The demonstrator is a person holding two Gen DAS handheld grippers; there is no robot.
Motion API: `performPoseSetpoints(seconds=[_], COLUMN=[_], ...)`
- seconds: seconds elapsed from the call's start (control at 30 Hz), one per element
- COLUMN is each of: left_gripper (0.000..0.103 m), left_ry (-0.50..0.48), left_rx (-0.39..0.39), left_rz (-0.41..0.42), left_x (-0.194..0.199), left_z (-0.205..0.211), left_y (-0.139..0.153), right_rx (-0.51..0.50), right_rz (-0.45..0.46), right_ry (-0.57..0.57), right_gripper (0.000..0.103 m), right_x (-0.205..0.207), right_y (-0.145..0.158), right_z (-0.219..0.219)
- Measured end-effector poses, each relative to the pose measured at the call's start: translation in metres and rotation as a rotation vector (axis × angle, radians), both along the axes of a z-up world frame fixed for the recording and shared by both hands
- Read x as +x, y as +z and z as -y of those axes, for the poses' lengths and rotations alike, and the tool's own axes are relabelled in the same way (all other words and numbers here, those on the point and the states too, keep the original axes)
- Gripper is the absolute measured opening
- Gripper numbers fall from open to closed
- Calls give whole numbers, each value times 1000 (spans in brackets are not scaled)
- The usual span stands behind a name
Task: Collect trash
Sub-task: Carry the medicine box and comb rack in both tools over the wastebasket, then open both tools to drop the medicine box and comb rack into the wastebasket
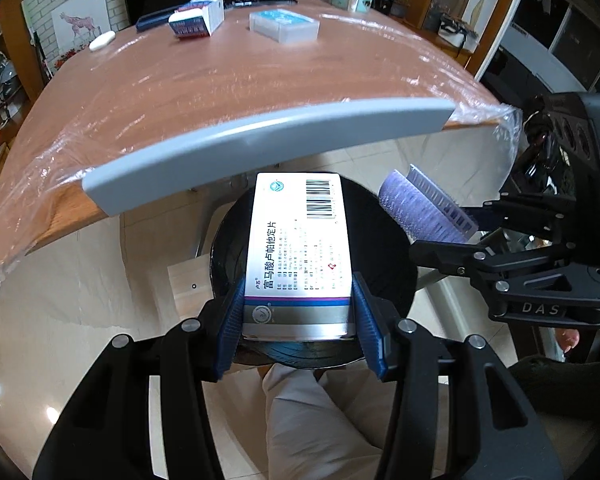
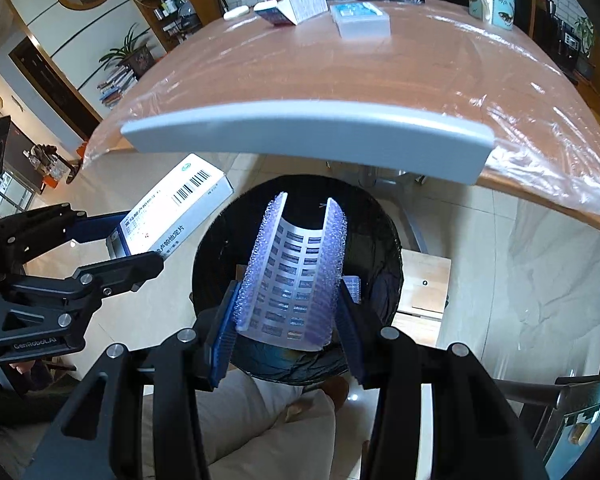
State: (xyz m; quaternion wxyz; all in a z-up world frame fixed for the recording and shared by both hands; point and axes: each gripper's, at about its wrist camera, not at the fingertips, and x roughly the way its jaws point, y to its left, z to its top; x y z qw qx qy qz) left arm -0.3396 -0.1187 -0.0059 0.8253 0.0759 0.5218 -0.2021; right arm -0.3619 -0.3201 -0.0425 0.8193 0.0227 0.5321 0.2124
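Below, bin [image 1: 380, 240] rim; table edge [image 1: 260, 136] beyond

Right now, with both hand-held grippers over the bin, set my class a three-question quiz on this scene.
1. True or false: the left hand-held gripper grips a medicine box.
2. What does the right hand-held gripper hold? A) mug B) curved purple bristled piece C) remote
3. What lies directly below both held items?

Key: 1 true; 2 B; 3 the black-lined bin.
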Motion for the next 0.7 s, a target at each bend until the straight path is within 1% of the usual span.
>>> performPoseSetpoints(seconds=[0.23,0.4,0.47,0.5,0.53,0.57,0.6,0.63,0.7], left_gripper=[51,51,52,52,52,57,60,66,68], left_ry=[-6,-4,-2,2,10,15,17,22,23], left_rx=[54,77,87,91,94,95,97,103,107], left_rz=[-26,-38,-42,-42,-39,-42,-41,-32,-15], left_x=[12,20,23,24,26,27,27,27,27], left_z=[0,0,-1,-1,-2,-2,0,-1,-1], left_y=[-22,-31,-34,-34,-33,-33,-32,-30,-25], right_rx=[-42,-62,-58,-63,-64,-58,-50,-49,-48], right_rz=[-23,-44,-46,-44,-37,-31,-29,-27,-13], right_ry=[3,4,7,3,-7,-15,-23,-28,-45], right_gripper=[45,46,48,53,67,75,76,77,78], right_x=[12,18,18,19,18,18,19,19,19], right_y=[-18,-30,-31,-31,-30,-28,-27,-25,-18], right_z=[-10,-16,-17,-18,-17,-16,-15,-14,-11])
